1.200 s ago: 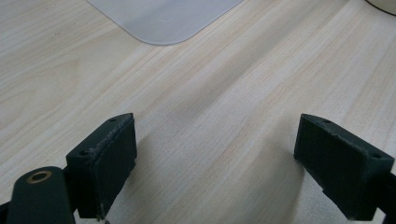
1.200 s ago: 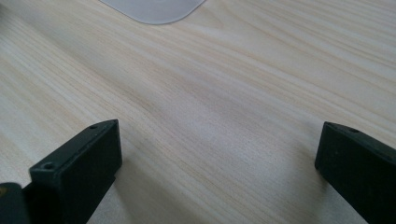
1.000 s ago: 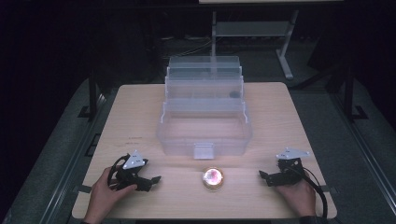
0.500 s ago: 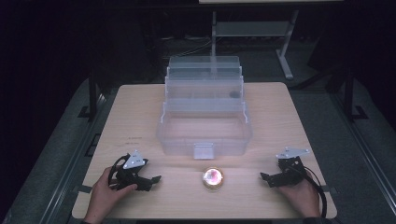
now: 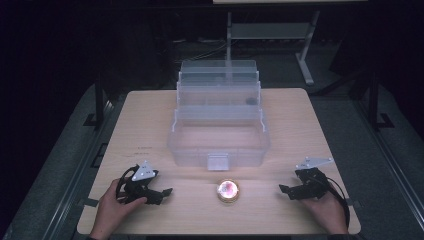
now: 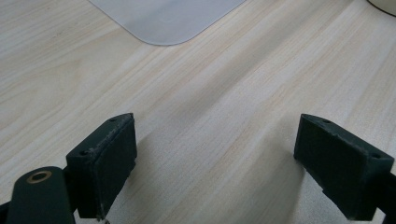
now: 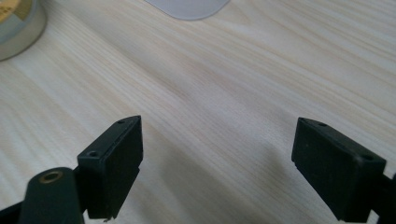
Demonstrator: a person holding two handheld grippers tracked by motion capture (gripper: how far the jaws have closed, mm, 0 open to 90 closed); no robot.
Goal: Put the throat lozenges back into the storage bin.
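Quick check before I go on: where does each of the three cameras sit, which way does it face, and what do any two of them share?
High view: above the near edge, looking forward and down on table, clear tiered box, both hands.
Left gripper view: on left gripper, facing bare wood, jaws apart.
Right gripper view: on right gripper, jaws apart.
Shared: round tin, box corner.

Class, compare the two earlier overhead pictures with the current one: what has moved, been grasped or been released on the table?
Nothing visibly changed. The left gripper and right gripper rest open on the table as before, holding nothing, the small round tin sits between them, and the clear tiered box stands open behind it.
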